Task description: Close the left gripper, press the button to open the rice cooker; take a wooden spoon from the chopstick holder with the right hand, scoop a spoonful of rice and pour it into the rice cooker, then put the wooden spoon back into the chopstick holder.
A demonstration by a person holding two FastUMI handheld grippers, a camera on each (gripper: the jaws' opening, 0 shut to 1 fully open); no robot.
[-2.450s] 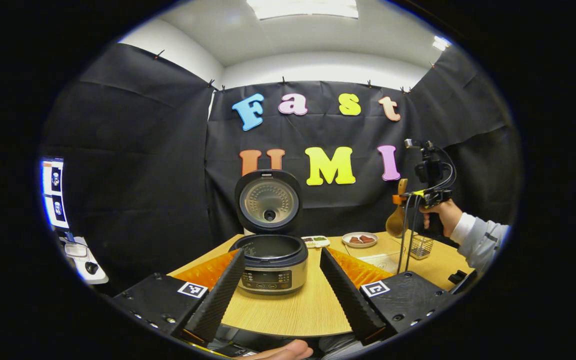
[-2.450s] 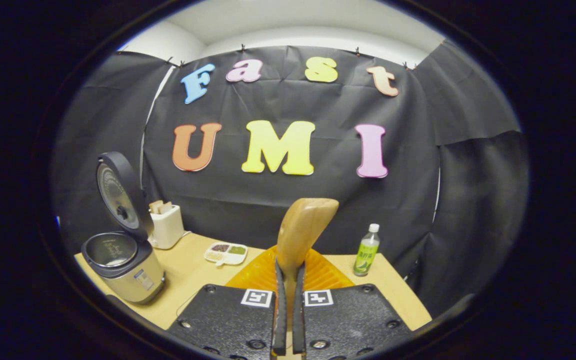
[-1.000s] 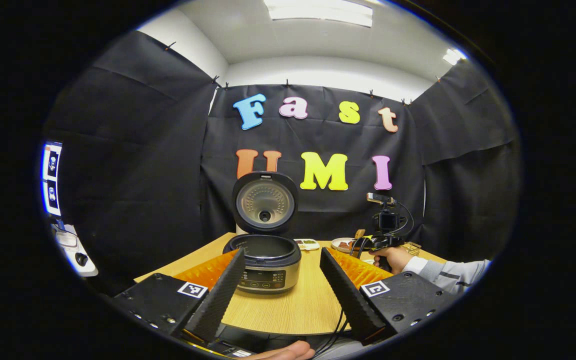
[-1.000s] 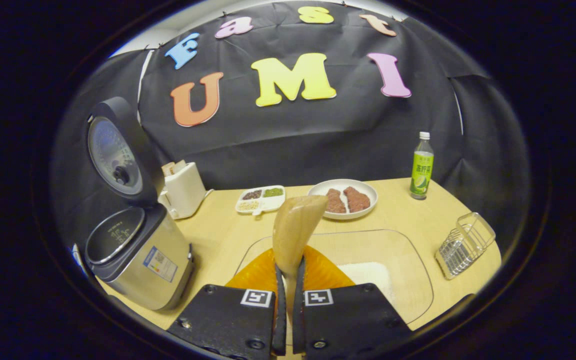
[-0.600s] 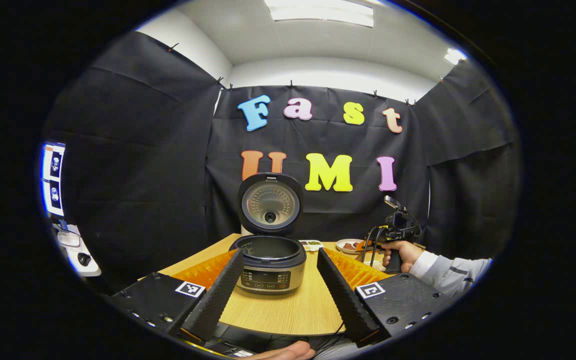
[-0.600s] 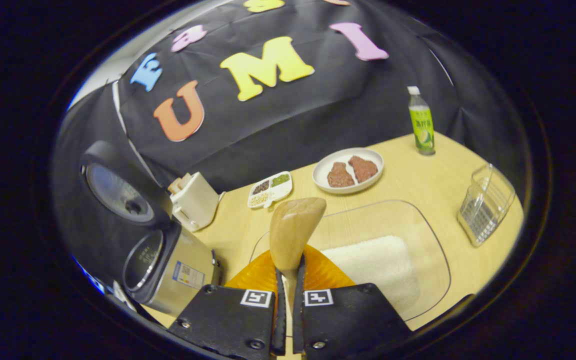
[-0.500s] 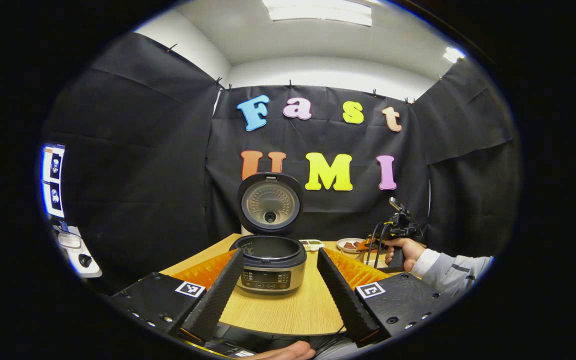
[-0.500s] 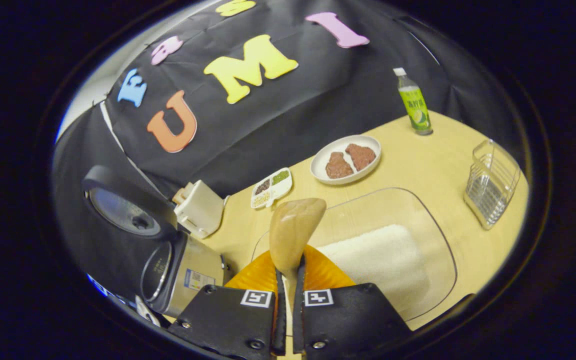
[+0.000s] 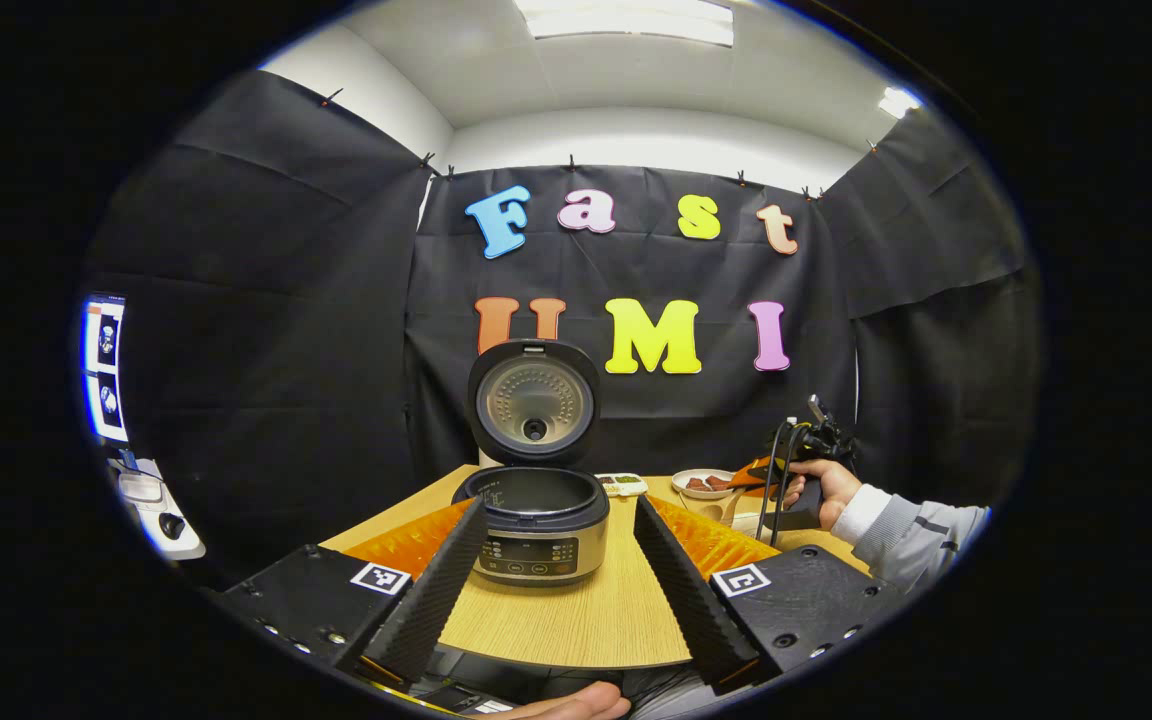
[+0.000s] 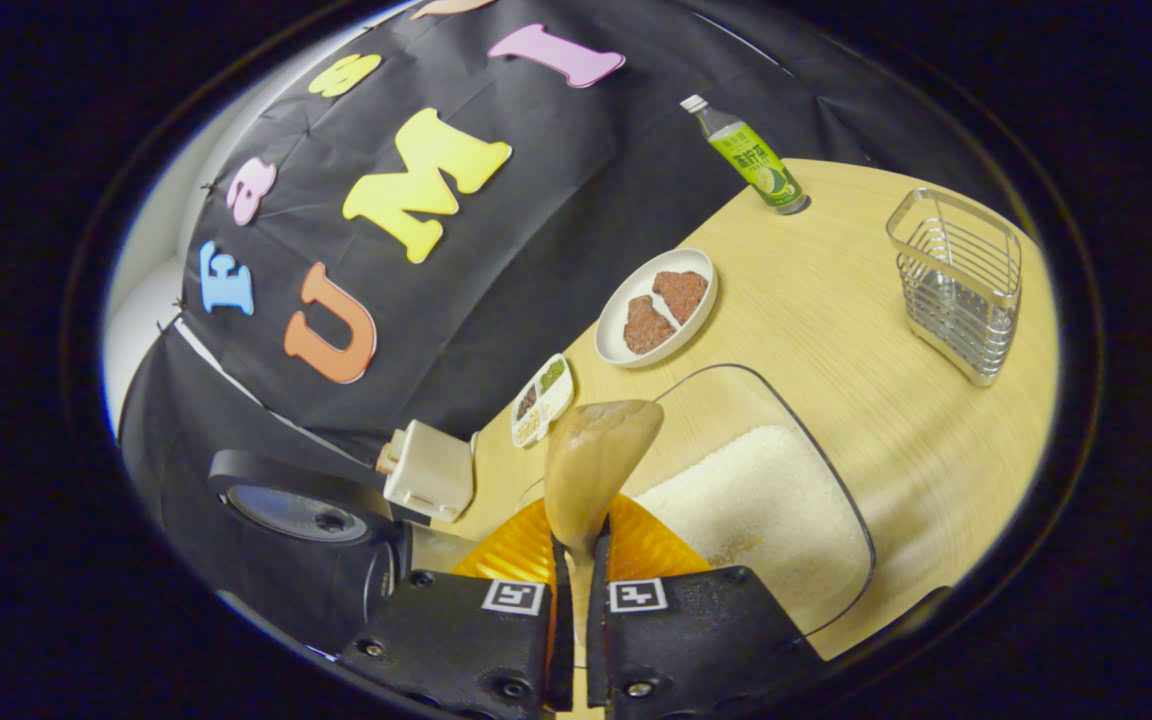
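Wooden table (image 10: pixel 836 290): rice cooker (image 9: pixel 534 525), lid up; right gripper (image 10: pixel 576 610) clenched on wooden spoon (image 10: pixel 596 460) over rice tray (image 10: pixel 766 500); left gripper (image 9: pixel 551 570) spread apart.

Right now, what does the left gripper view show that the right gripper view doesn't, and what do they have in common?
Left gripper view: the button panel on the rice cooker, the inside of its raised lid, a person's hand and grey sleeve, and screens at far left.
Right gripper view: the wooden spoon clamped in its jaws, rice in a clear tray, a green bottle, the wire chopstick holder, a white box.
Both: the open rice cooker, the plate of meat, the small divided dish, the wooden table.
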